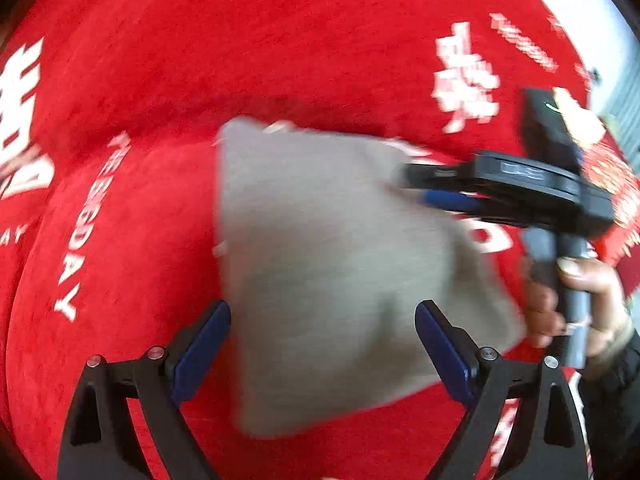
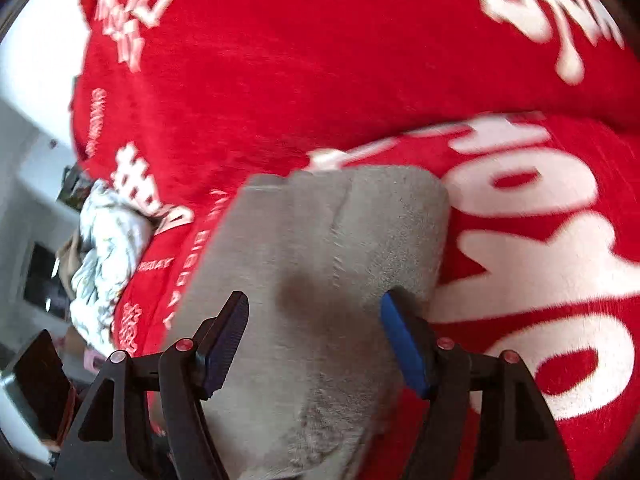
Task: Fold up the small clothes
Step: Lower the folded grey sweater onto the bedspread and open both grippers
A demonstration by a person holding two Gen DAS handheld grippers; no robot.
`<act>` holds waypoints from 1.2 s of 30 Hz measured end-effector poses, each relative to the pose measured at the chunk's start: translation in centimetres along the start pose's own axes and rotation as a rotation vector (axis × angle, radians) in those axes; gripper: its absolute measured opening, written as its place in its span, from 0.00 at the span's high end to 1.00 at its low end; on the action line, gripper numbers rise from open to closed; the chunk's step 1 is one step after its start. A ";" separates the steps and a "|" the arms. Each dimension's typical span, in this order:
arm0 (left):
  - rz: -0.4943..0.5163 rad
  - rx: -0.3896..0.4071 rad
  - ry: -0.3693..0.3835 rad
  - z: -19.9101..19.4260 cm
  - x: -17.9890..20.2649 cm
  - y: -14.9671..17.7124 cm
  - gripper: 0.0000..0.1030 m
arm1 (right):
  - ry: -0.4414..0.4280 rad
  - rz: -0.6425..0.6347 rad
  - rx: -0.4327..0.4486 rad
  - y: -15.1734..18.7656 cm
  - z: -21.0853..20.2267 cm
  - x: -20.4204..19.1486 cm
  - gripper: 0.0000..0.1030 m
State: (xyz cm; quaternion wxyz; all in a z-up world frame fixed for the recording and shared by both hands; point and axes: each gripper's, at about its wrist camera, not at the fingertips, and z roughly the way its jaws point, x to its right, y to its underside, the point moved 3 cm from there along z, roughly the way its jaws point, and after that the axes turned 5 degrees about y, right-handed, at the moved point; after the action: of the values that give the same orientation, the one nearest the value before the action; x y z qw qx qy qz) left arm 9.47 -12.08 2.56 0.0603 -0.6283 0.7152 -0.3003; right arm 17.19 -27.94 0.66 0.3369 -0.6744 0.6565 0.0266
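A folded grey garment (image 1: 320, 240) lies flat on a red blanket (image 1: 240, 60) printed with white lettering. My left gripper (image 1: 324, 308) hovers over its near edge, jaws wide open, pads clear of the cloth. My right gripper (image 1: 412, 186) comes in from the right with its fingertips over the garment's far right corner, and a hand (image 1: 580, 300) holds its handle. In the right wrist view the grey garment (image 2: 328, 240) runs under and between the spread fingers of the right gripper (image 2: 314, 300), which is open and grips nothing. Motion blurs both views.
A crumpled pale patterned garment (image 2: 104, 248) lies at the left edge of the red blanket (image 2: 320, 60). Beyond that edge are a white floor and dark objects (image 2: 36, 380). The blanket rises in a soft ridge behind the grey garment.
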 end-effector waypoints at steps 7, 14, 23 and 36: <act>-0.156 -0.014 0.080 -0.8 -3.7 1.4 0.09 | 0.016 -0.028 0.082 1.5 -4.1 -2.1 0.30; -0.138 0.012 0.080 -2.2 -5.0 2.1 0.09 | -0.126 -0.122 0.076 7.8 -6.5 -6.3 0.28; -0.157 -0.011 0.055 -2.0 -6.5 4.9 0.09 | -0.048 -0.014 0.088 10.6 -5.3 -2.8 0.34; -0.120 0.064 -0.096 -1.7 -6.7 4.9 0.09 | 0.018 -0.043 0.102 10.8 -5.0 -3.5 0.33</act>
State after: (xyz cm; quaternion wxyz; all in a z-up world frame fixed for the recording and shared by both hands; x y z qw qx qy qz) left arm 5.84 -5.06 -0.54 0.0965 -0.6814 0.6627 -0.2953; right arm 4.91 -26.38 1.71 0.3654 -0.6705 0.6454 -0.0200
